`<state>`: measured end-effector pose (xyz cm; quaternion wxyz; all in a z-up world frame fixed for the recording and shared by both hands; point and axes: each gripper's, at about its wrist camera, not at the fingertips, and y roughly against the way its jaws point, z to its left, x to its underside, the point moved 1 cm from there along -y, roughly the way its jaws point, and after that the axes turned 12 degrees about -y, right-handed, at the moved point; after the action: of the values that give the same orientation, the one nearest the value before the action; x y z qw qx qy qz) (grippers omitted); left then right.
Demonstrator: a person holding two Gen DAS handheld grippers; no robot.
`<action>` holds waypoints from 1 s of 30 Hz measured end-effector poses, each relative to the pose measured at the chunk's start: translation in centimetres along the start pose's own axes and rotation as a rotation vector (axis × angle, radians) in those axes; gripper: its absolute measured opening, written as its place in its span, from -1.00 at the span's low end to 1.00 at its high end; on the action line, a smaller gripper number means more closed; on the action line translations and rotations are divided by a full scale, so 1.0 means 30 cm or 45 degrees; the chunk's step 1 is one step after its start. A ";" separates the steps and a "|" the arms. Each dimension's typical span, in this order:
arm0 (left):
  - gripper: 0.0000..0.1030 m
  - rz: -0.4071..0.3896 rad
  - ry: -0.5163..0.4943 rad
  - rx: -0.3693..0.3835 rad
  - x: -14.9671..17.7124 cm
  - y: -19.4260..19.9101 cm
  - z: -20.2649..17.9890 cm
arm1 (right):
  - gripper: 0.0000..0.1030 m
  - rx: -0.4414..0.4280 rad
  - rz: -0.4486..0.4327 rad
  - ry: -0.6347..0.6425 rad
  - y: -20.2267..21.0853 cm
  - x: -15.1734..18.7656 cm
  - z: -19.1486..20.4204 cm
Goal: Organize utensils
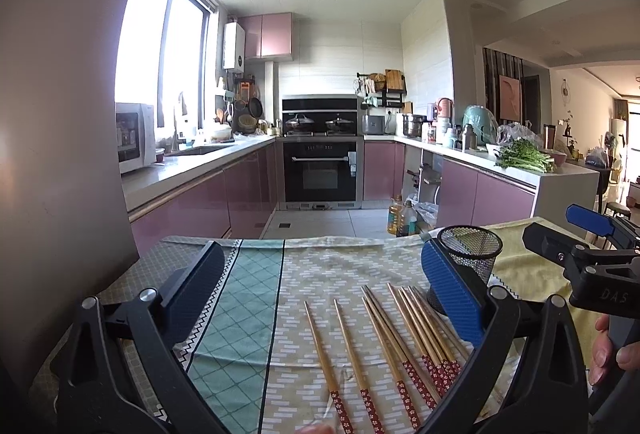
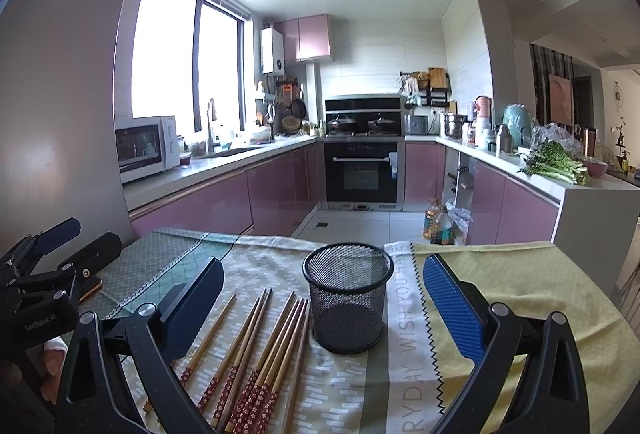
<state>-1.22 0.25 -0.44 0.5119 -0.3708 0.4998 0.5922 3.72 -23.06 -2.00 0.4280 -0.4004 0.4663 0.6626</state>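
Both wrist views face the kitchen, sharing chopsticks and mesh cup.

The table was covered by cloths laid side by side: a green diamond-patterned cloth at the left, a beige cloth with white dashes in the middle, and a yellow cloth at the right. Wooden chopsticks with red patterned ends were spread flat on the beige cloth. Just beside them, a black mesh cup was set upright.

wooden chopsticks, black wire-mesh metal cup, matt printed cloth, glossy cabinets.
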 end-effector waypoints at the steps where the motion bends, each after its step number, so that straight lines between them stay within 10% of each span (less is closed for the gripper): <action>1: 0.89 0.019 0.002 0.006 0.007 -0.009 0.005 | 0.88 -0.003 0.034 0.006 -0.014 0.007 0.003; 8: 0.89 0.278 -0.018 0.089 0.099 -0.129 0.039 | 0.88 0.004 0.365 0.025 -0.163 0.115 0.003; 15: 0.72 0.514 -0.068 0.171 0.180 -0.270 0.058 | 0.43 0.021 0.582 0.006 -0.266 0.197 -0.028; 30: -0.08 0.780 -0.096 0.371 0.338 -0.469 0.026 | -0.31 0.045 0.760 0.069 -0.388 0.248 -0.026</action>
<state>10.55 3.06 -12.90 0.3759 -0.1043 0.6479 0.6542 12.44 -20.04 -12.29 0.2086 -0.2558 0.5862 0.7399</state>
